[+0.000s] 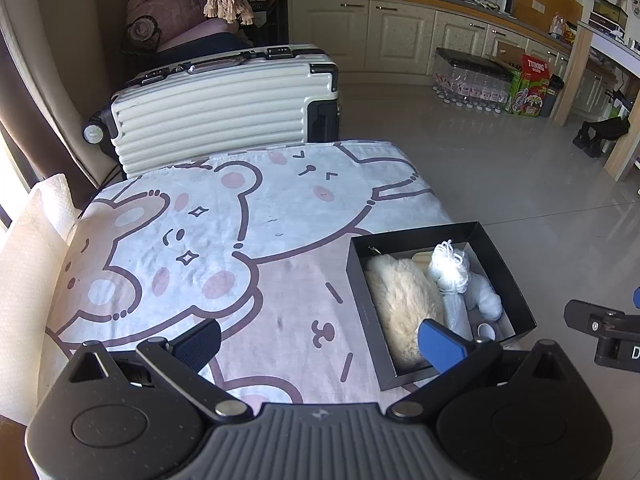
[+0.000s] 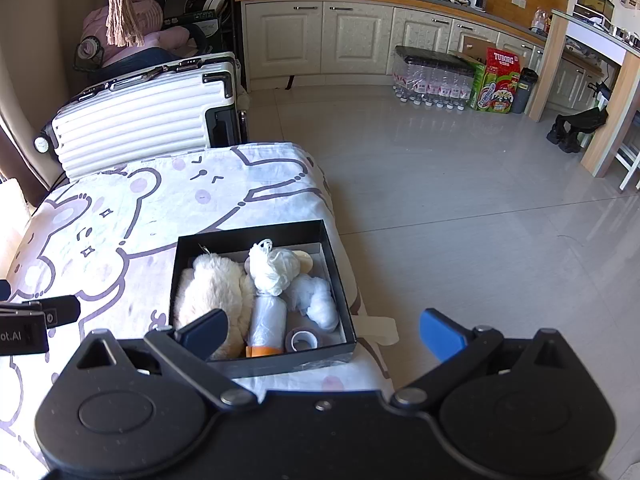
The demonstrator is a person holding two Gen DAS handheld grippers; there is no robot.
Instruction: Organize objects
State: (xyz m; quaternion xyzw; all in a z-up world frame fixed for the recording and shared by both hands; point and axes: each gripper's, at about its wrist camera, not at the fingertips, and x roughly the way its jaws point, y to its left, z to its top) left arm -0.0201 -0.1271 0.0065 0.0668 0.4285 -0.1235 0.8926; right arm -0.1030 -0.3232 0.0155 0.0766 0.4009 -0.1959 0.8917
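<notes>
Both tools hover spread wide, nothing between the fingers: left gripper over the cartoon-bear printed cloth, right gripper at the table's right edge. The shallow black cardboard box sits near that edge. Inside it: a fluffy cream plush, a white string bundle, a clear plastic-bag roll, and a small grey tape roll.

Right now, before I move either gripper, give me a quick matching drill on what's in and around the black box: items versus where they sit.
Items:
1. fluffy cream plush
2. tape roll
3. white suitcase
4. white string bundle

Places:
A. box's near right corner
B. floor beyond the table
C. box's left side
D. box's middle, toward the far wall

Pairs: 1-C, 2-A, 3-B, 4-D
</notes>
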